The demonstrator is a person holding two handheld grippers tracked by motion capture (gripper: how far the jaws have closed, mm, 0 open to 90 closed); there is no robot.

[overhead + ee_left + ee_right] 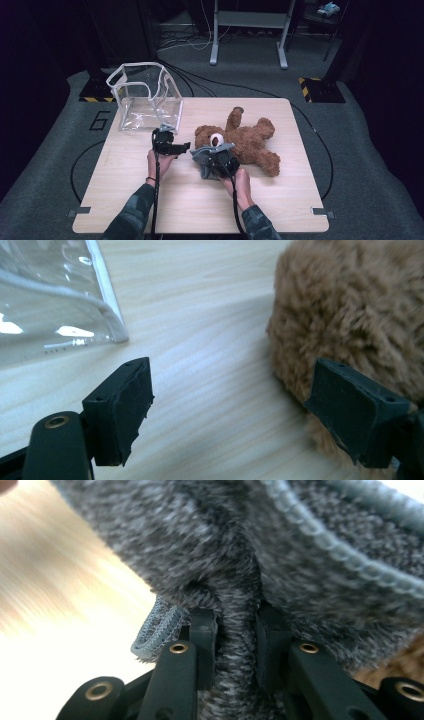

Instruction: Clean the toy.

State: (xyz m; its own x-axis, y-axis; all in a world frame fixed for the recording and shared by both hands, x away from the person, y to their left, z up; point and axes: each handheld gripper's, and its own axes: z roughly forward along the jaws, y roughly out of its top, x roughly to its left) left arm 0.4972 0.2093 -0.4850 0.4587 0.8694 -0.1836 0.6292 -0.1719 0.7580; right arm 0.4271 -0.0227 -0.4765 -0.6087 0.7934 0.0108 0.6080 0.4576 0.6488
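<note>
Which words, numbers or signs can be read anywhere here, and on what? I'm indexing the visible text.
"6": a large dark numeral on the grey floor mat left of the table.
Tiny dark marks along the clear bag's bottom seam: too small to read.
Nothing legible on the teddy bear or the grey knit garment.

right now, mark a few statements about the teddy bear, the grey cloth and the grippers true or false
1. The right gripper pinches the grey knitted cloth. True.
2. The left gripper is clamped on the bear's leg. False: its jaws stand open, one pad beside the teddy bear.
3. The clear plastic bag stands on the table. True.
4. The teddy bear is inside the bag. False: it lies on the table beside it.
</note>
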